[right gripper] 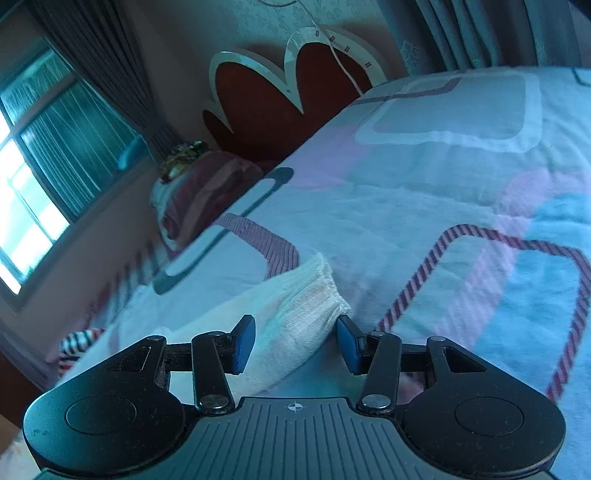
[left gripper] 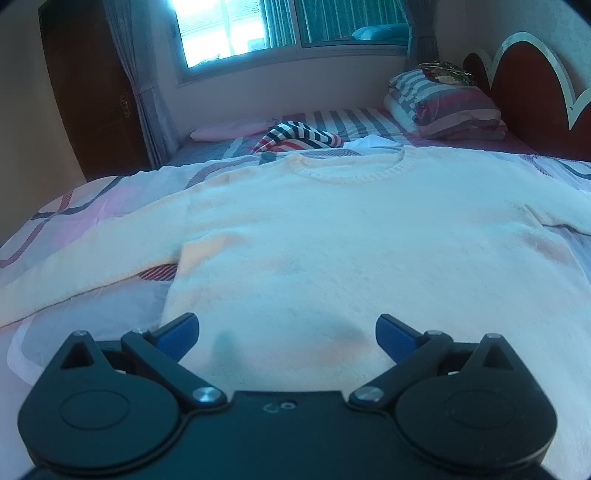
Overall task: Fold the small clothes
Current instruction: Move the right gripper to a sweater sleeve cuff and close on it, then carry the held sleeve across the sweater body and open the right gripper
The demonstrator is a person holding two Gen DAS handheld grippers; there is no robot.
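Observation:
A white knit sweater (left gripper: pixel 332 236) lies flat on the bed, neck toward the far side, sleeves spread to both sides. My left gripper (left gripper: pixel 287 332) is open wide and empty, just above the sweater's hem near me. In the right wrist view, the ribbed cuff of one sleeve (right gripper: pixel 314 295) lies on the quilt. My right gripper (right gripper: pixel 295 339) is open, its blue pads on either side of the sleeve just behind the cuff, not closed on it.
A patterned quilt (left gripper: pixel 92 206) covers the bed. A striped garment (left gripper: pixel 295 138) and a pink item (left gripper: pixel 229 131) lie beyond the sweater. Folded bedding (left gripper: pixel 443 107) is stacked by the red headboard (left gripper: pixel 528 96). A window (left gripper: pixel 258 26) is behind.

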